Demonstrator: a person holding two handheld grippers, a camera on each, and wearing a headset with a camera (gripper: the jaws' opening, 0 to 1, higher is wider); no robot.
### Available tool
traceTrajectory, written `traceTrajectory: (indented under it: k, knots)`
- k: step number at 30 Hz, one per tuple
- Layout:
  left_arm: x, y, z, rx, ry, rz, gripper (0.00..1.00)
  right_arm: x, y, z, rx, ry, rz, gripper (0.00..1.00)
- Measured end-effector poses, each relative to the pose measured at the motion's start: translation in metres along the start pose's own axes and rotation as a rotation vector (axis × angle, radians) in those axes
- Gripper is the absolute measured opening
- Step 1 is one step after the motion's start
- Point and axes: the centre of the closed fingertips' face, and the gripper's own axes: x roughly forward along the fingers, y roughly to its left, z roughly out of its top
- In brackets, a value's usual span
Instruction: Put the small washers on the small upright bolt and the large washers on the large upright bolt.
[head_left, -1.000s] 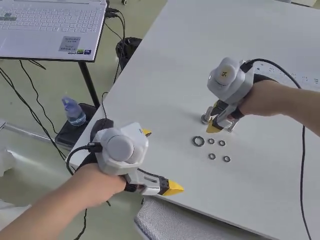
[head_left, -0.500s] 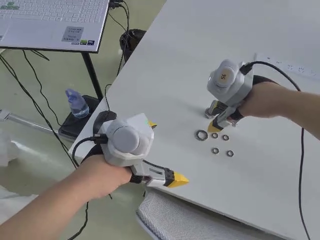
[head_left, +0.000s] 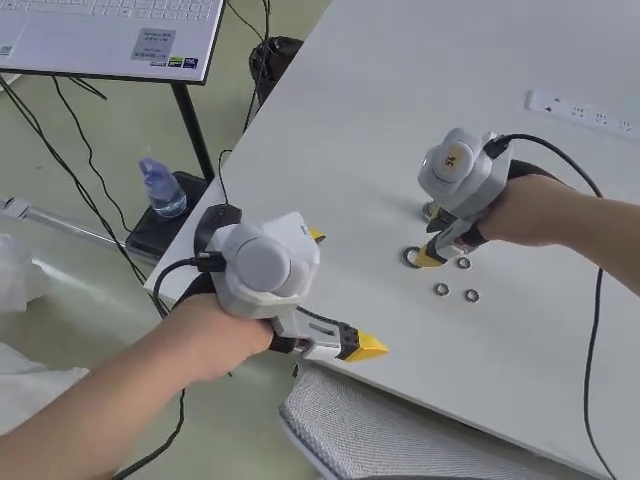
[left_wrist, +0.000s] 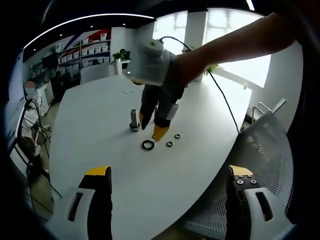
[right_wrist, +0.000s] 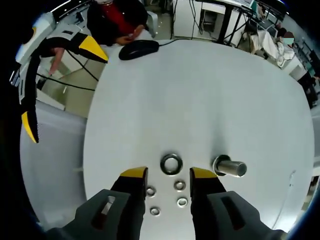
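Note:
A large washer (head_left: 412, 257) lies on the white table (head_left: 400, 110), with several small washers (head_left: 441, 289) beside it. My right gripper (head_left: 432, 256) points down at them, open. In the right gripper view its gripper (right_wrist: 168, 173) tips hover just short of the large washer (right_wrist: 171, 163), with one small washer (right_wrist: 180, 185) below the gap. An upright bolt (right_wrist: 229, 166) stands to the right. My left gripper (left_wrist: 169, 172) is open wide and holds nothing, hovering at the table's near edge (head_left: 340, 290). From there I see the bolt (left_wrist: 134, 120) and large washer (left_wrist: 148, 145).
A black mouse (right_wrist: 139, 49) lies near the table's far edge. A power strip (head_left: 585, 112) sits at the back. Off the table are a laptop (head_left: 110, 35) on a stand, a water bottle (head_left: 165, 190) and a mesh chair (head_left: 350, 430).
My right gripper has moved from beside the bolt to the large washer. The head camera has shifted. The left gripper keeps its place at the table edge.

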Motion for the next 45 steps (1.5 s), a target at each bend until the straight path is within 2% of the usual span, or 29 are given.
traceTrajectory:
  k: [2, 5, 18, 30, 45]
  knots:
    - [0.0, -0.003, 0.007, -0.013, -0.028, -0.011, 0.96, 0.002, -0.002, 0.0, 0.009, -0.003, -0.003, 0.36]
    - [0.0, -0.001, 0.007, 0.008, -0.014, -0.004, 0.95, 0.009, -0.006, -0.002, 0.007, 0.003, -0.007, 0.36]
    - [0.005, -0.003, 0.005, -0.012, -0.013, -0.012, 0.95, 0.03, -0.01, -0.007, 0.018, 0.012, -0.022, 0.36]
    - [0.005, 0.002, 0.004, -0.018, -0.011, -0.011, 0.94, 0.036, -0.015, -0.007, 0.007, 0.011, -0.049, 0.35]
    - [0.006, 0.004, 0.001, -0.014, -0.002, -0.018, 0.94, 0.035, -0.013, -0.005, 0.002, 0.023, -0.049, 0.35]
